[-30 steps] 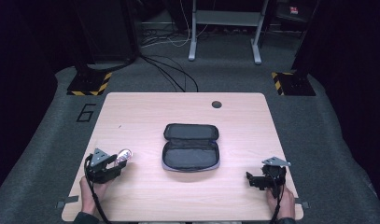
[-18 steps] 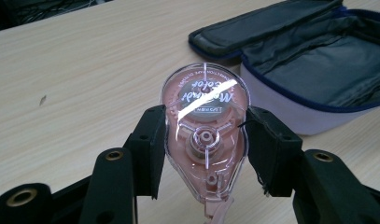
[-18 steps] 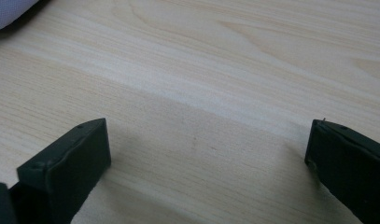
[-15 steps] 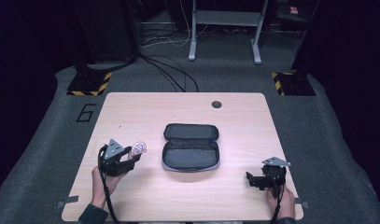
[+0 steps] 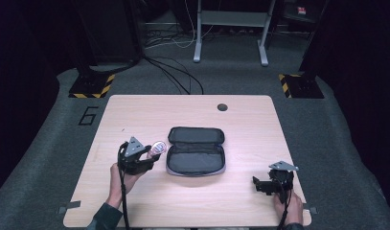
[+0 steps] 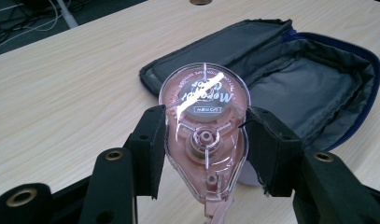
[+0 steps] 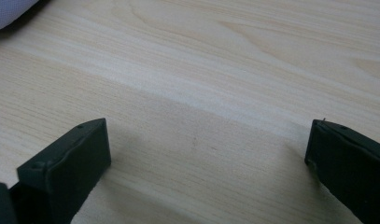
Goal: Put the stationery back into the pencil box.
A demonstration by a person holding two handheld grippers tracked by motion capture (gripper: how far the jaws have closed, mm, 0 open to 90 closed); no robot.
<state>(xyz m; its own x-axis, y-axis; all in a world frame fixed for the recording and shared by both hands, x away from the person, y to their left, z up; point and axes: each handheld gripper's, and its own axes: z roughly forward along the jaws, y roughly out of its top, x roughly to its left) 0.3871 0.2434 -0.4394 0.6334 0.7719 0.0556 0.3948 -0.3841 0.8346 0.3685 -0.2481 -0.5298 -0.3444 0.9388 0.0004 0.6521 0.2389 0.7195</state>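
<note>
Pale wood grain covers the table, which stands on dark grey carpet with cables and stand legs beyond its far edge. From the high view we see the left gripper lifted over the near-left part of the table, carrying a pink tape dispenser just left of the open pouch, which lies flat at the middle with its lid folded toward the far side. Our right gripper sits near the table's near-right corner, well apart from the pouch. In the left gripper view we look along the two black jaws, which pinch the clear pink tape dispenser on its two flanks; its round reel end juts out past the fingers toward the pouch, and its narrow tip points back between them. In the right gripper view we see the fingers spread wide over bare wood, nothing between them.
</note>
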